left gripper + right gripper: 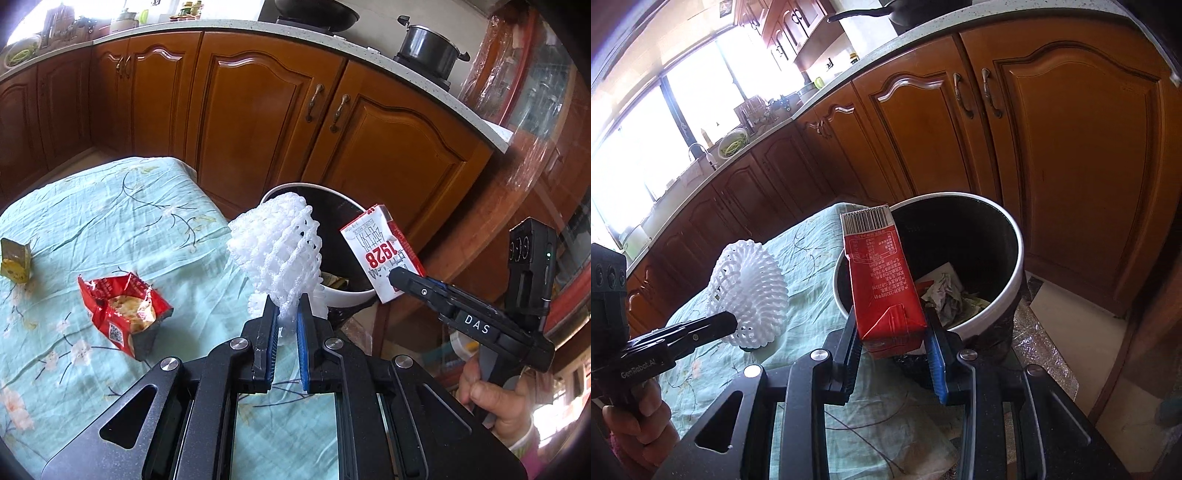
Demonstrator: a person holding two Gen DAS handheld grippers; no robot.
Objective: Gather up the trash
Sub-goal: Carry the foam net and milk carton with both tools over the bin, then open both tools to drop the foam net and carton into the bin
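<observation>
Left wrist view, bottom centre: left gripper [287, 314] pinches the foam net [275, 251]; right of centre, right gripper [892, 332] clamps the milk carton [882, 280]. Beyond, the bin [1015, 266]; released early, both could miss its rim.

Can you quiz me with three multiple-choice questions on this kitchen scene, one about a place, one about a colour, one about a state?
1. Where does the torn red snack bag lie?
A. on the floral tablecloth
B. in the bin
C. on the counter

2. What colour is the foam fruit net?
A. green
B. white
C. black

3. What is the right tool doing?
A. hanging open and empty
B. gripping a spoon
C. gripping the red milk carton

Key: A, it rests on the cloth, left of the left tool; B, the mesh is white in both views; C, its fingers clamp the carton's lower end.
</observation>
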